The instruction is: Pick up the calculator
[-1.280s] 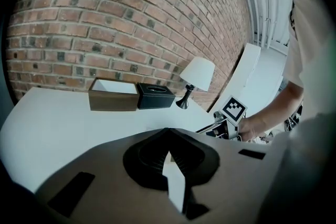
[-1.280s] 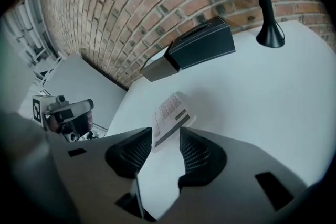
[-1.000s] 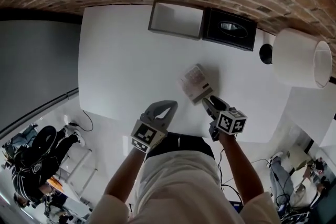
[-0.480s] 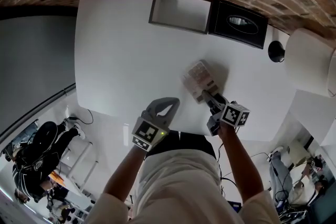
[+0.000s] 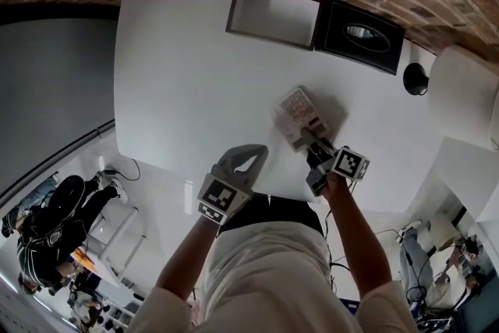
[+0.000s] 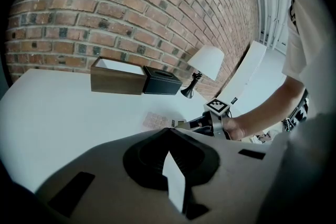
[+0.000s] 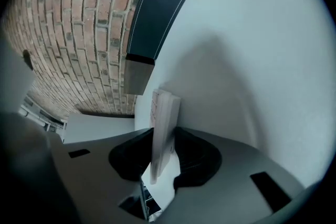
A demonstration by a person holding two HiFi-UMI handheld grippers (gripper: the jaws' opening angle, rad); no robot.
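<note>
The calculator [image 5: 299,115], pale with rows of keys, lies on the white table [image 5: 179,90] right of centre, near the front edge. My right gripper [image 5: 318,146] is at its near end, rolled onto its side. In the right gripper view the calculator [image 7: 164,123] stands edge-on between the closing jaws of that gripper [image 7: 164,131], and both tips touch its faces. My left gripper [image 5: 248,152] hovers shut over the table's front edge, left of the calculator, with nothing in it. The left gripper view shows its own shut gripper [image 6: 169,129], the calculator [image 6: 156,120] and the right gripper [image 6: 210,123] beyond.
An open wooden box [image 5: 273,15] and a black tissue box [image 5: 360,35] stand side by side at the table's back edge against the brick wall. A white-shaded lamp [image 5: 460,93] with a dark base [image 5: 415,78] stands at the far right.
My right gripper has rolled, come forward and down onto the calculator's near end, and its jaws have narrowed around it. The left gripper has barely moved.
</note>
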